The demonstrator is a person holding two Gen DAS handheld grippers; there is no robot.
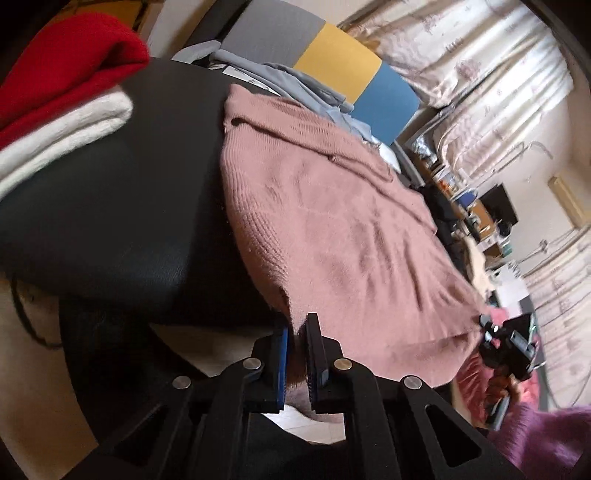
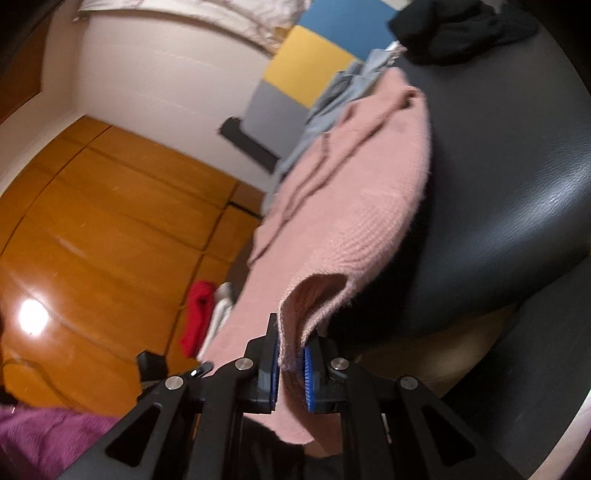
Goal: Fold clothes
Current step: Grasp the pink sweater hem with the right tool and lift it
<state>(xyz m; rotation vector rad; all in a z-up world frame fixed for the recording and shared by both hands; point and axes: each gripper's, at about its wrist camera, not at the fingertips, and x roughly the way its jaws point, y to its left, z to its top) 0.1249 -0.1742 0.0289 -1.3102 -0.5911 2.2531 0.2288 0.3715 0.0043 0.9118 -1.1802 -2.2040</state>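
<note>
A pink knitted sweater (image 1: 343,221) lies spread over a black padded surface (image 1: 110,206). My left gripper (image 1: 297,332) is shut on the sweater's near edge, at its left corner. My right gripper (image 2: 291,347) is shut on the sweater (image 2: 343,206) at the opposite near corner, where the hem curls up. In the left wrist view the right gripper (image 1: 509,350) shows at the far right, at the sweater's edge. Both corners are held just off the front edge of the black surface (image 2: 517,184).
A folded red garment (image 1: 62,62) on a folded white one (image 1: 55,136) sits at the surface's left end. A grey-blue garment (image 1: 310,88) lies behind the sweater, and a black garment (image 2: 454,29) at the right end. Wooden floor (image 2: 110,221) lies below.
</note>
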